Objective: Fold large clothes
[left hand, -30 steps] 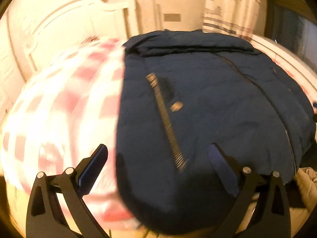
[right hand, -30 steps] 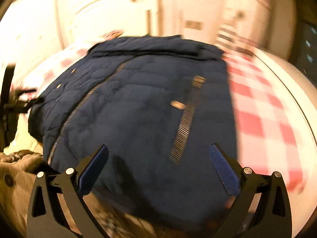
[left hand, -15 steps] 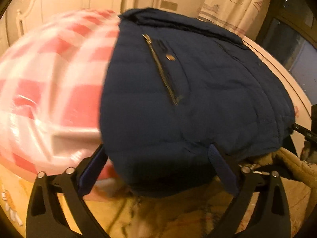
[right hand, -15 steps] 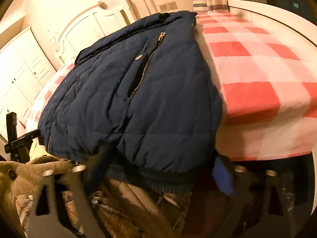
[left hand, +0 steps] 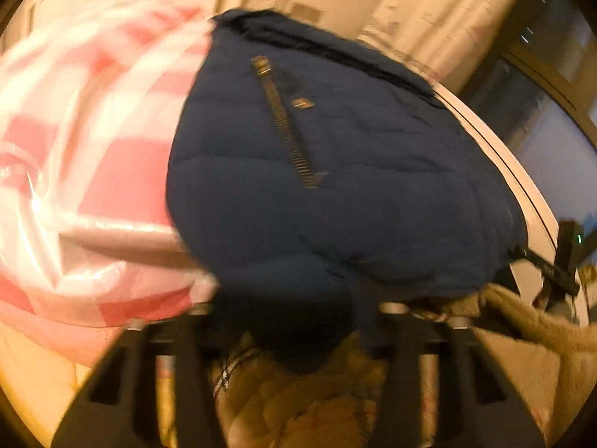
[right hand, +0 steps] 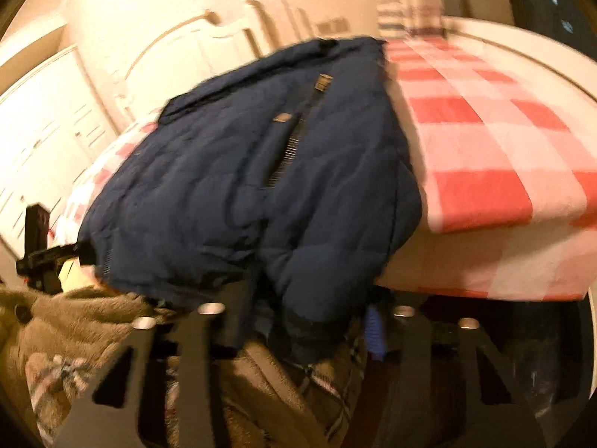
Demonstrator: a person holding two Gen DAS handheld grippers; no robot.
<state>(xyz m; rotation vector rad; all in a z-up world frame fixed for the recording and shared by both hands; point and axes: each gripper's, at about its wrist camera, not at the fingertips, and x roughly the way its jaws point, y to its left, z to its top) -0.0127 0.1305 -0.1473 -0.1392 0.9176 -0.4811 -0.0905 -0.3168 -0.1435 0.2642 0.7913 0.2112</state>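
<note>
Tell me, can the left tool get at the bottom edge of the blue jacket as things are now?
Probably yes. The left tool is already at the jacket: its hem bulges between the fingers, which look closed on it, though the picture is blurred. Nothing lies in front; the brown garment only lies below.

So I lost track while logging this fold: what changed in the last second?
Both hand-held grippers dropped from above the navy quilted jacket to its near hem and closed on it: the left and the right. The jacket still lies on the red-checked cloth.
</note>
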